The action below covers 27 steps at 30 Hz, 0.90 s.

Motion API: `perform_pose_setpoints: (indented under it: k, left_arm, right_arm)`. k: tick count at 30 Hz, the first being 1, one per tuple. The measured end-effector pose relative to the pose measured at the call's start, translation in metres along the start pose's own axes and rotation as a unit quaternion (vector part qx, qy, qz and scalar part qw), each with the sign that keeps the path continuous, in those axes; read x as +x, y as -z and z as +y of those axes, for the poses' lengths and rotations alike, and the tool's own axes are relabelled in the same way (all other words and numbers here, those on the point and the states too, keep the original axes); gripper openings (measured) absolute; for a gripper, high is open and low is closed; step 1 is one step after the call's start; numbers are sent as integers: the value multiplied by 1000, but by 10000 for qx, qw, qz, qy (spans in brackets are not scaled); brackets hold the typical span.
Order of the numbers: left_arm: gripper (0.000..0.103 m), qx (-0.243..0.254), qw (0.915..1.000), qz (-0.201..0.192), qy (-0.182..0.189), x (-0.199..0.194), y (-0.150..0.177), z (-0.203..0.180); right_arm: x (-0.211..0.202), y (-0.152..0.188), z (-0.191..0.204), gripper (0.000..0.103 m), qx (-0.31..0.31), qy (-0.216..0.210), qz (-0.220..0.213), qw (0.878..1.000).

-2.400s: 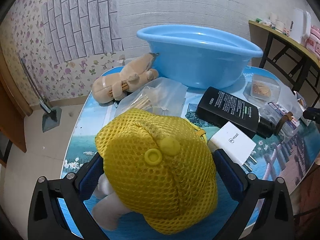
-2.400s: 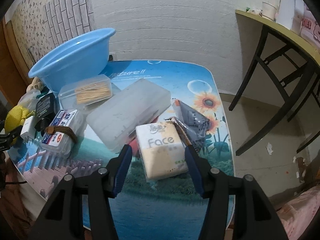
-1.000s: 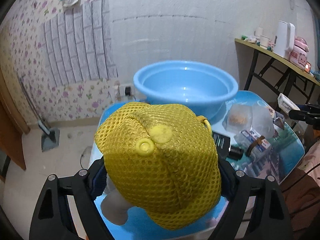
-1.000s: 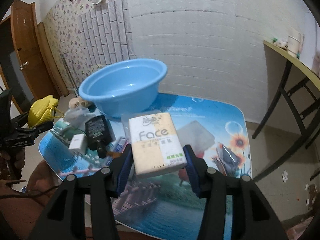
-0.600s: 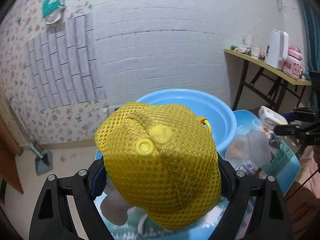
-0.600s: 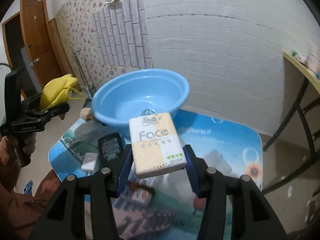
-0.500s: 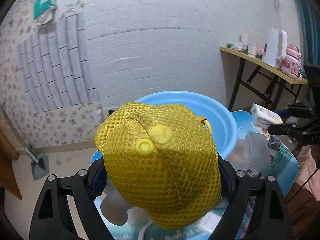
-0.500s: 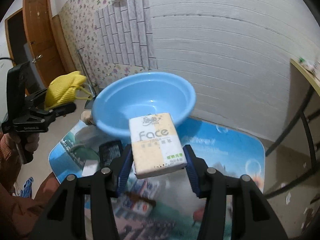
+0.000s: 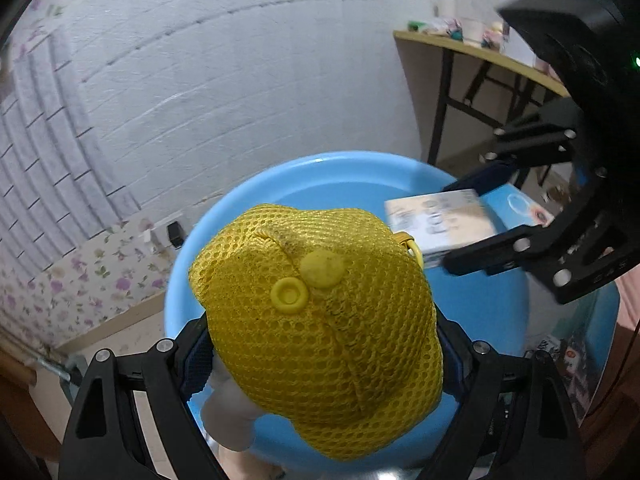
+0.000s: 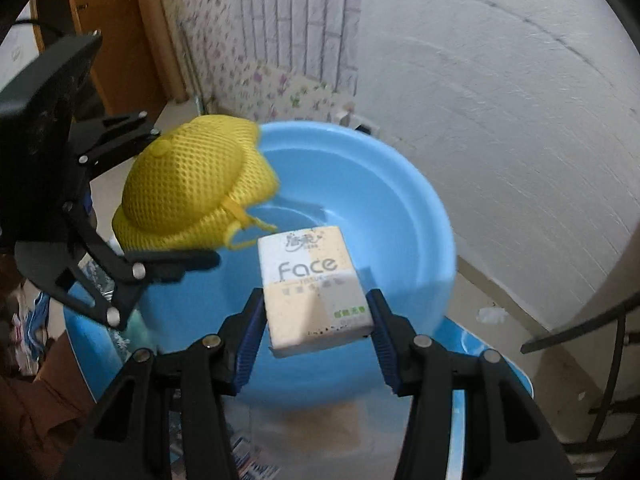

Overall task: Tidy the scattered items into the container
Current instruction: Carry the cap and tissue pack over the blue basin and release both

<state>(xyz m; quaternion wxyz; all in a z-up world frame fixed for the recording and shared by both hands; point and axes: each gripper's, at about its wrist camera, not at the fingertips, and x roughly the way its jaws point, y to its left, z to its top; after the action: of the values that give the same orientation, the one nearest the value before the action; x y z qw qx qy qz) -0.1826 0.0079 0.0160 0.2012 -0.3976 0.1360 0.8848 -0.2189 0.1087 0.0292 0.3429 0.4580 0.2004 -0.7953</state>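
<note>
White brick wall fills the background, with a strip of flowered wallpaper [image 9: 80,280] low on one side and a wooden door [image 10: 116,40] visible from the right wrist camera. A side table [image 9: 480,56] with black legs stands against the wall and carries small blurred things.

On the table [image 10: 480,344] with the blue printed cover stands a big blue basin [image 10: 360,208]. Both tongs hang above it.

The left tongs [image 9: 320,344] are clenched on a yellow mesh hat [image 9: 320,292]; the blue pads press into its two sides. Something white [image 9: 228,412] hangs under the hat, but what it is I cannot tell. From the right wrist camera, the hat [image 10: 188,184] is over the near-left rim of the basin, and its yellow strap [image 10: 244,220] hangs down toward the inside.

The right tongs [image 10: 318,320] grasp a pack of tissues [image 10: 312,284] with the word "Face" on it. The blue pads touch both long sides of the pack. The pack is in the air above the inside of the basin, just beside the hat, and not touching it. From the left wrist camera the same pack [image 9: 440,220] shows over the far right part of the basin.

Some packets [image 10: 248,464] lie on the table in front of the basin, blurred.
</note>
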Motion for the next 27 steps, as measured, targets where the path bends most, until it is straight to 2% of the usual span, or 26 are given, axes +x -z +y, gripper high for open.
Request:
perform_pose_setpoints:
  k: [2, 8, 14, 20, 27]
  left_arm:
    - [88, 146, 9996, 244, 4, 13, -3, 1]
    - [89, 290, 9978, 602, 53, 38, -7, 4]
    - [89, 85, 9952, 950, 206, 51, -12, 8]
    - [89, -81, 9880, 1449, 537, 60, -19, 16]
    - [90, -91, 9857, 1493, 775, 59, -15, 13]
  right_arm:
    - [13, -5, -1, 49, -107, 85, 210, 9997]
    - [48, -21, 4, 49, -362, 118, 786, 9962]
    - [66, -25, 5, 49, -365, 83, 1033, 9939]
    - [72, -30, 0, 49, -287, -87, 1263, 9915]
    - [68, -28, 3, 49, -304, -184, 1323, 9906]
